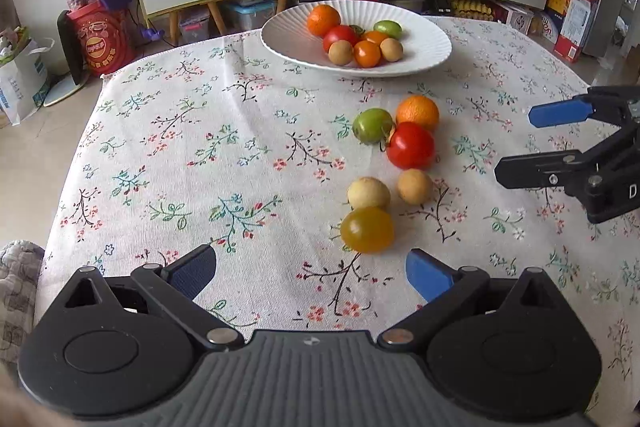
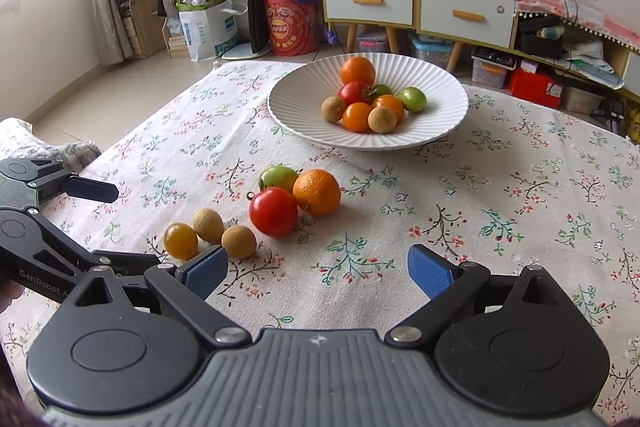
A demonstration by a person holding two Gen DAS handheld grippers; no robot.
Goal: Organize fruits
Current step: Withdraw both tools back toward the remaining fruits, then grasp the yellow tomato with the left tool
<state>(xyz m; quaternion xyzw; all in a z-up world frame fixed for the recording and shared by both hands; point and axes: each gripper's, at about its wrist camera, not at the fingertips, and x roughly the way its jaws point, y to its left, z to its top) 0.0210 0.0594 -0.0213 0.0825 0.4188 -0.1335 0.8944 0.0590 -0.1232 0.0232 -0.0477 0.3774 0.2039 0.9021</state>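
My left tongs (image 1: 311,271) stand wide apart with nothing between the blue ribbed pads, low over the floral woven tablecloth (image 1: 200,155); my right tongs (image 2: 318,269) are spread just as wide and empty. Just ahead of the left tips lies a glossy amber cherry tomato (image 1: 367,230), touching a matte pale-tan round longan (image 1: 368,193), with a second tan longan (image 1: 415,186) beside it. Beyond them a smooth red tomato (image 1: 410,145), a green tomato (image 1: 372,126) and a dimpled orange mandarin (image 1: 417,113) huddle together, touching. This loose line of fruit runs away from the left tongs towards the dish. Farthest off sits the white ribbed shallow ceramic bowl (image 1: 288,39), holding a mandarin, a red tomato, green fruit, orange tomatoes and two longans.
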